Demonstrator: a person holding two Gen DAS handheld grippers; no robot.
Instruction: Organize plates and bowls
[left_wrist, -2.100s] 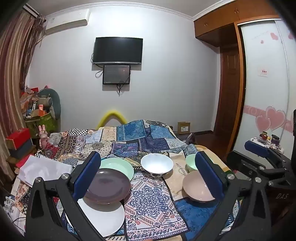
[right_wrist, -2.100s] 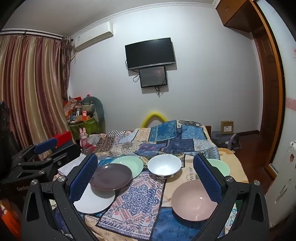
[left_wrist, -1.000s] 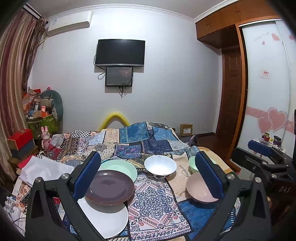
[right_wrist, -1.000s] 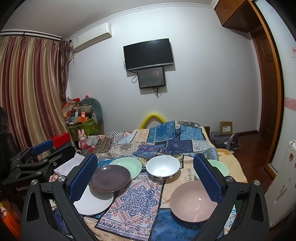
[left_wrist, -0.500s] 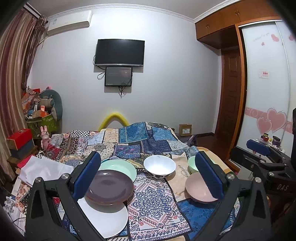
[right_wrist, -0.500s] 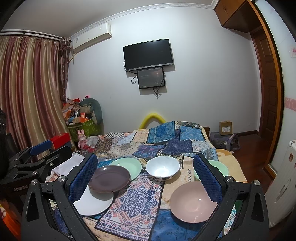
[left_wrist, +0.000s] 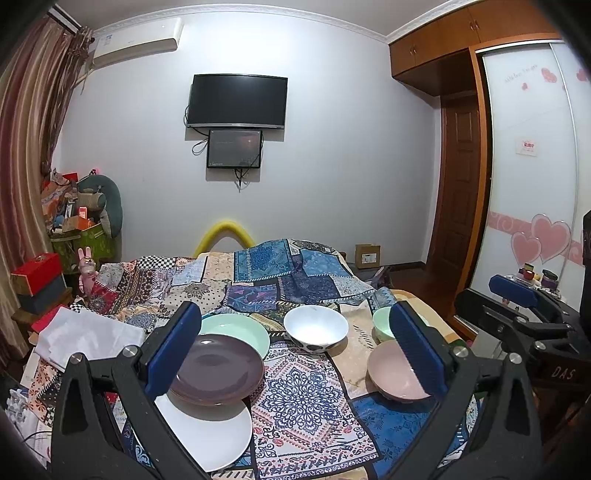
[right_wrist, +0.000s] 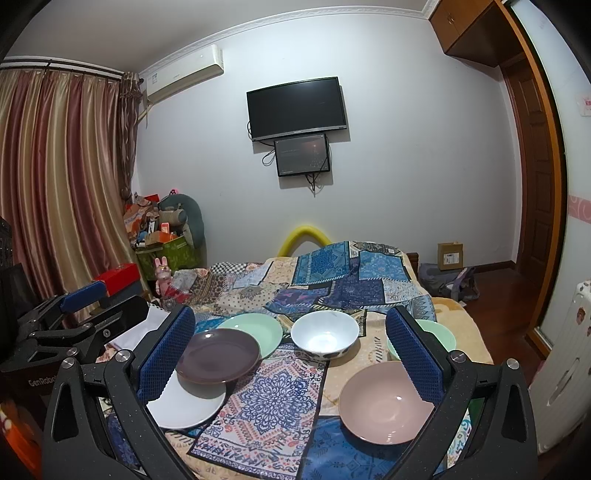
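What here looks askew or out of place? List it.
The purple plate sits crookedly, overlapping both the white plate and the green plate rather than stacked squarely. All the dishes rest on a patchwork-covered bed, an odd place. Nothing looks spilled or broken.

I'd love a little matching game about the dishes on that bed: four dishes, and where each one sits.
Dishes:
1. purple plate
2. white bowl
3. pink bowl
4. white plate

Places:
a. middle, far side of the patterned cloth
b. nearest dish on the right
c. partly under another plate
d. overlapping the white and green plates

Pairs: 1-d, 2-a, 3-b, 4-c
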